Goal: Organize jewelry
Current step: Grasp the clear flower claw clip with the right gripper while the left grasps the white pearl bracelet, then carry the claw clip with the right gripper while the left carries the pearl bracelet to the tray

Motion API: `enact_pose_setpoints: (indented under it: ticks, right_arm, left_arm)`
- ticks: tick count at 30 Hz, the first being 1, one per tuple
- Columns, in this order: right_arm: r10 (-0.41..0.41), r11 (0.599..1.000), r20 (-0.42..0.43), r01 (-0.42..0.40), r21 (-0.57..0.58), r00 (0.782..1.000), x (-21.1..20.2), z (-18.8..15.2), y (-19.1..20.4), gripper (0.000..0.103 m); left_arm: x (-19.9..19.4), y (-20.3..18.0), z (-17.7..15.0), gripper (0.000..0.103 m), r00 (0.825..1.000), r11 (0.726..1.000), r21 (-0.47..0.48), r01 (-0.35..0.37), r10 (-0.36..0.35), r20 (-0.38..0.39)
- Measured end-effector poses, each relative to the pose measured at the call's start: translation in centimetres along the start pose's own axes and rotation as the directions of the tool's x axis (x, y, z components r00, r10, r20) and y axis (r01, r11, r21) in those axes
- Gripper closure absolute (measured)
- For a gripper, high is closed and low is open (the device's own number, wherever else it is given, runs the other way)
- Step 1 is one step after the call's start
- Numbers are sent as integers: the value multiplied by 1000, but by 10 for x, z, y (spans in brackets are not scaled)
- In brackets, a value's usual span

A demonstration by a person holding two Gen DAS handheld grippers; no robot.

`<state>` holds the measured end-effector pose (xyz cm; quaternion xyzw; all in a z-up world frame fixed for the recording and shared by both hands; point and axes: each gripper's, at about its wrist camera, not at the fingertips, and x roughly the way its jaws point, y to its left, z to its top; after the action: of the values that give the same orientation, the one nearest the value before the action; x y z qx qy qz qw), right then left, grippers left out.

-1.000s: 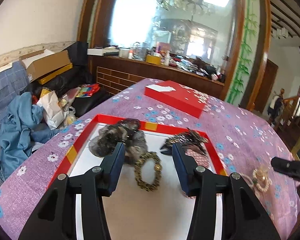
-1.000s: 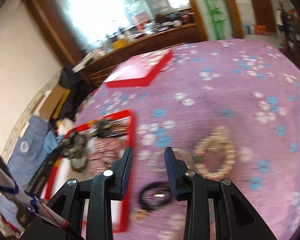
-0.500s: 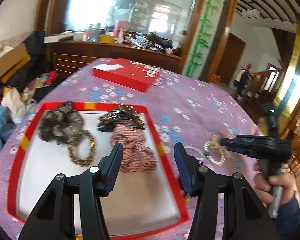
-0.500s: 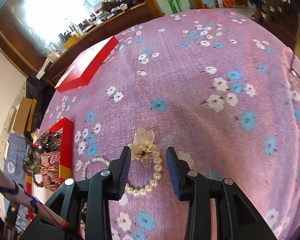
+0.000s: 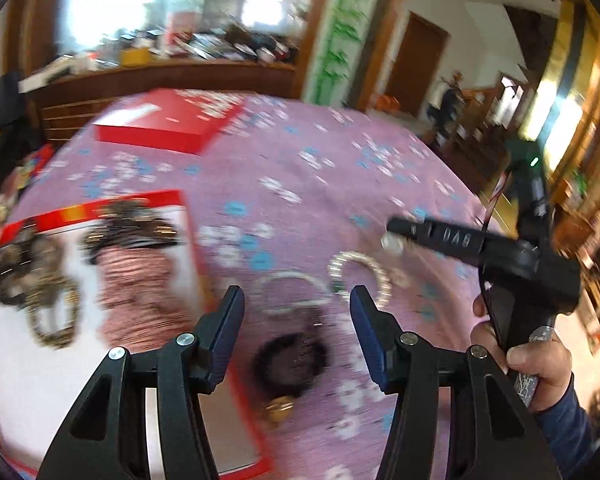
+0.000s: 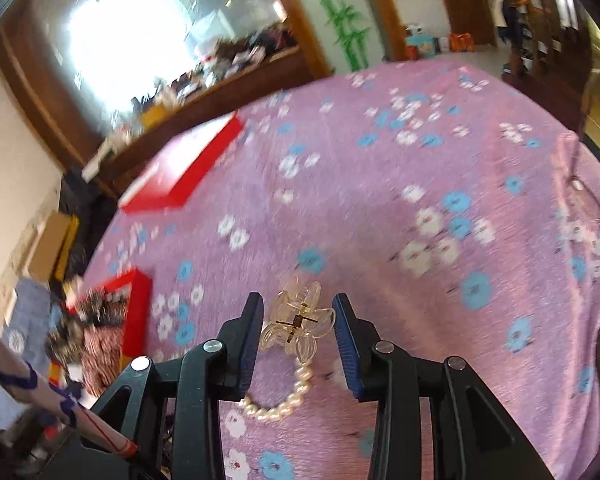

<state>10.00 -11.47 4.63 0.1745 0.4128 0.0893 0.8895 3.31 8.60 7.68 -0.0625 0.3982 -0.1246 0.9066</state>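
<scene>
A clear plastic hair claw (image 6: 296, 326) lies on the purple flowered cloth between the tips of my open right gripper (image 6: 297, 316), with a pearl bracelet (image 6: 278, 398) just behind it. In the left wrist view the pearl bracelet (image 5: 374, 274), a thin white ring (image 5: 292, 294) and a black hair tie (image 5: 290, 362) lie on the cloth. My open, empty left gripper (image 5: 296, 308) hovers above them. The red-rimmed white tray (image 5: 190, 236) at left holds a pink scrunchie (image 5: 136, 284), dark clips (image 5: 130, 230) and a beaded bracelet (image 5: 54, 320).
A red box lid (image 5: 168, 122) lies at the far side of the table. The right gripper's body and the hand holding it (image 5: 524, 280) stand at the right in the left wrist view. A cluttered wooden counter (image 5: 180, 68) runs behind the table.
My left gripper has swung right, from over the tray to over the loose pieces on the cloth. My right gripper has moved forward, so the hair claw now sits between its fingertips.
</scene>
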Motion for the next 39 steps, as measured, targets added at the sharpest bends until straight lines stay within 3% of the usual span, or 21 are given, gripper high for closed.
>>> enact_pose_setpoints:
  ticks: [4,8,10,17,19,23,28,34,39]
  right_arm:
    - [-1,997,23,-1,75,1000,-9,9,-22,65]
    - [9,992,30,-13,125,1000,-14,13,-36,65]
    - [14,991,34,-19,131,999,-16,15,-38,65]
    - [35,991,40,-40,131,999,-20,15,-36,65]
    - [38,990,39,-43,131,999,-20,15,-36,65]
    - [40,991,39,-45,128,998,-20,15,-36,65]
    - [37,993,42,-42,111,998,-21,13,-31,65]
    - [16,998,46,-19,67,999,-19,11,-19,65]
    - [3,999,51,-5,34,999,-17,9,-10,65]
  left_arm:
    - [45,-26,18,51,993,998,65,12,-5,-116]
    - [88,-37,31,59,974,997,74,29,-12,-227]
    - [102,-40,35,62,968,997,79,-13,32,-247]
    - [134,-47,35,78,940,992,120,-34,73,-334]
    - [135,-50,33,95,946,988,139,-59,100,-309]
    - [125,-44,27,95,959,993,104,-53,79,-271]
    - [85,-37,19,95,995,998,63,-16,22,-100]
    - [68,-33,22,94,1000,998,60,7,-6,-8]
    - [53,-38,23,94,996,996,86,-38,32,78]
